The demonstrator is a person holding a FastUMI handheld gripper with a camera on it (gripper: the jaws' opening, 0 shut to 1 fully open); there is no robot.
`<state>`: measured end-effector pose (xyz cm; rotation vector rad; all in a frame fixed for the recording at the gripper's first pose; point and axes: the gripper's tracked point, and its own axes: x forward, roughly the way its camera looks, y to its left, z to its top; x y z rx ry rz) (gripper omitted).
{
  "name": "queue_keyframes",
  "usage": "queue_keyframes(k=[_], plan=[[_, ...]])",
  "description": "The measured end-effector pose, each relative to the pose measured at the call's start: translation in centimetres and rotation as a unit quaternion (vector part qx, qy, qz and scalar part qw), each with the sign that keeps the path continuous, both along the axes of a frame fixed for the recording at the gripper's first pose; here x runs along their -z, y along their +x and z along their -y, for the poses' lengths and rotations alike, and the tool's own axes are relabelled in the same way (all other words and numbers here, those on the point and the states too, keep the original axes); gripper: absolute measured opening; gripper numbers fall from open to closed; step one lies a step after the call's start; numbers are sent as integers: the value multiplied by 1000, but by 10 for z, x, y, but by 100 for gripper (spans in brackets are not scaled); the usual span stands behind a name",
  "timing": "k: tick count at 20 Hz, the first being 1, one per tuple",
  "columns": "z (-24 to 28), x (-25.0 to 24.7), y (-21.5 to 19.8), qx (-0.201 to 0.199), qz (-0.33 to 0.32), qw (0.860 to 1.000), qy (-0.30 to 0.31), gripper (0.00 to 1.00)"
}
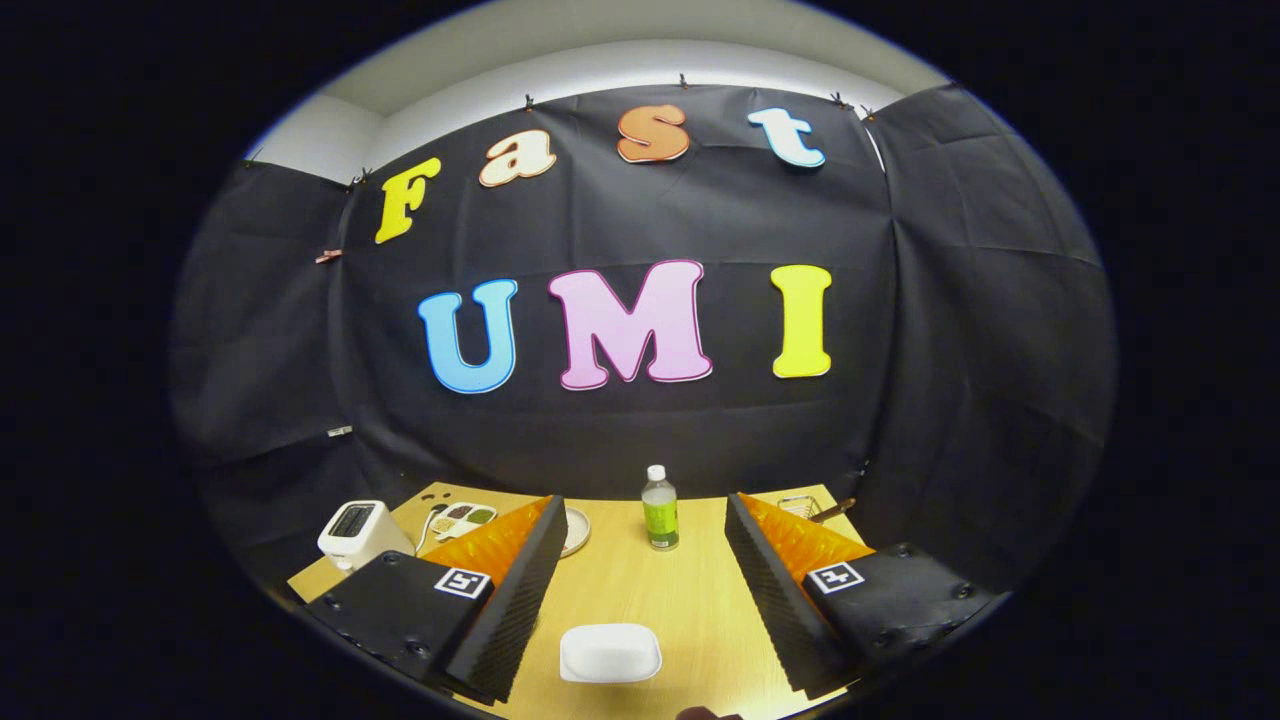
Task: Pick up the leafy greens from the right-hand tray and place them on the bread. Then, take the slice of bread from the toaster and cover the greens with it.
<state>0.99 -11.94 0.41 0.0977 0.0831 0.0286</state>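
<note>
- Wooden table [640, 590] stretches ahead, with the gripper [640, 590] held above it, its two fingers spread wide and holding nothing.
- Between the fingers, close in at 6 o'clock, lies a white rounded-rectangle dish [610, 652]; what lies on it cannot be told from here.
- Beyond the fingertips at 12 o'clock stands a small plastic bottle [659, 510] with a green label and white cap.
- At about 10 o'clock, past the left finger, sits the white toaster [357, 532]; its slot is dark and the bread slice inside cannot be made out.
- Just beside the toaster, further back, is a small compartment tray [464, 519] with brownish and green fillings; a round plate [577, 530] peeks out beside the left fingertip.
- At about 1 o'clock, behind the right fingertip, a wire basket [798, 506] with a wooden handle shows partly. This may be the right-hand tray, but the leafy greens in it cannot be seen.
- Judgement: the greens will be very light, limp and easily torn, so a gentle pinch across the bunched middle or stem should suit better than the leaf edge.
- Judgement: the bread will be light, stiff yet crumbly; take it by its top edge, squeezing softly.
</note>
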Motion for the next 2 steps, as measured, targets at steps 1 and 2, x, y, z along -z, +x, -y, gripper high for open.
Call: queue_keyframes(k=[1, 2], plan=[[-4, 4, 2, -7, -5, 1000, 0, 99], [-8, 9, 3, -12, -12, 1000, 0, 99]])
